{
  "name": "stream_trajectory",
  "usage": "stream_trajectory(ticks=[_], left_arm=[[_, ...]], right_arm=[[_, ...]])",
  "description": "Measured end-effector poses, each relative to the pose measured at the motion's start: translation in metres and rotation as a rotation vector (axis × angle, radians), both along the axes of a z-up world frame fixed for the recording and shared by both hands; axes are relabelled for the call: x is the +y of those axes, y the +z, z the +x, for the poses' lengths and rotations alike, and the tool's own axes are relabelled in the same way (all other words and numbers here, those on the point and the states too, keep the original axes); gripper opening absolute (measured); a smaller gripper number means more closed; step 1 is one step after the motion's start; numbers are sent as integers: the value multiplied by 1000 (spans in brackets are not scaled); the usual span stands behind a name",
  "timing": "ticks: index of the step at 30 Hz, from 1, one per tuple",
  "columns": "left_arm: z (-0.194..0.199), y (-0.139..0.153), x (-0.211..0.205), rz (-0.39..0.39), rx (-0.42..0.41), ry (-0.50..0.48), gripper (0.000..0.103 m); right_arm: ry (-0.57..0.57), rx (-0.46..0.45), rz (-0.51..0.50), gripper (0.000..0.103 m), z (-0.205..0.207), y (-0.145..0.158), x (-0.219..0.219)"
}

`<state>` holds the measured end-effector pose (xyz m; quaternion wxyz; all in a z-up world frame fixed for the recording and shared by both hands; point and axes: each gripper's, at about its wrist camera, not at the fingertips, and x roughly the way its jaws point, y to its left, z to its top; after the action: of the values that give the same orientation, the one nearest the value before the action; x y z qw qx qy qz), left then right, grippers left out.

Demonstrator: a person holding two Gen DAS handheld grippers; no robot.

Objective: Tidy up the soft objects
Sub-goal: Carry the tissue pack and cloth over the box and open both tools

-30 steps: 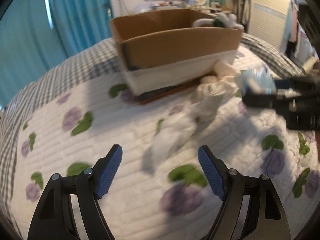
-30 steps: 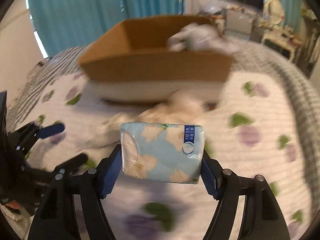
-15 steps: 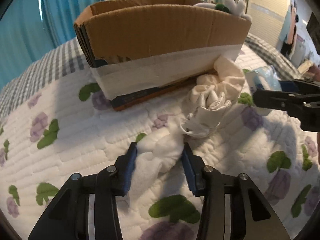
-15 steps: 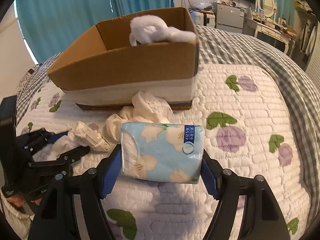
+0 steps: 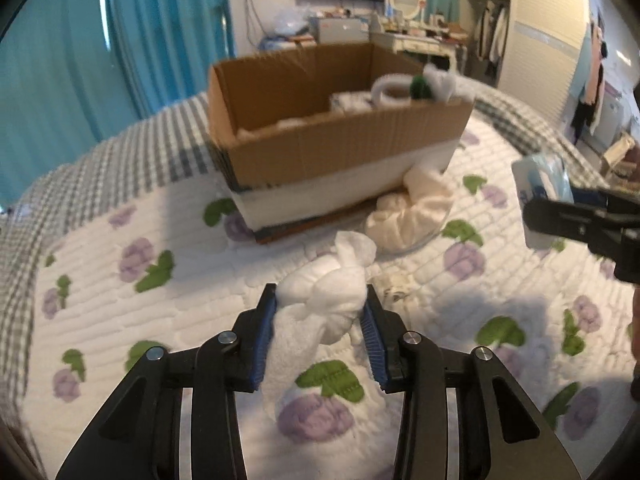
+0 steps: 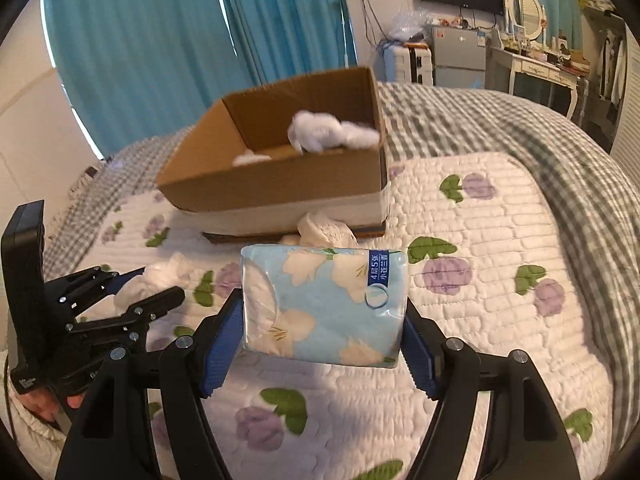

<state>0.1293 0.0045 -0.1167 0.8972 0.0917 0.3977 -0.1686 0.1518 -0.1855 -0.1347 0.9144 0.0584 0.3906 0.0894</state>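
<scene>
On the left, the left claw point(image 5: 321, 322) is clenched on a white cloth bundle point(image 5: 326, 300) just above the bed quilt point(image 5: 120, 312). The far cardboard box point(image 5: 332, 148) already holds several white soft things. A cream cloth point(image 5: 416, 212) lies against its near wall, unpacked. On the right, the right claw point(image 6: 323, 334) grips a tissue pack point(image 6: 324, 304). So 3 items remain.

My fingers point(image 6: 218, 350) clamp the blue tissue pack point(image 6: 324, 304) above the quilted bed point(image 6: 500, 248), the cardboard box point(image 6: 280, 184) beyond it.
</scene>
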Motion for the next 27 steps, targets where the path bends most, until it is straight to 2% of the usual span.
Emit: stream_trajectory(ticks=[6, 16, 22, 27], left_arm=[[-30, 53, -6, -1, -86, 17, 39], [-73, 127, -20, 5, -237, 63, 39], [-78, 157, -23, -44, -290, 107, 39], [-62, 174, -26, -72, -301, 143, 39]], right_arm=[[18, -60, 9, 72, -33, 35, -1], [93, -244, -37, 72, -81, 129, 1], [109, -314, -61, 72, -80, 176, -2], [101, -333, -75, 72, -54, 205, -4]])
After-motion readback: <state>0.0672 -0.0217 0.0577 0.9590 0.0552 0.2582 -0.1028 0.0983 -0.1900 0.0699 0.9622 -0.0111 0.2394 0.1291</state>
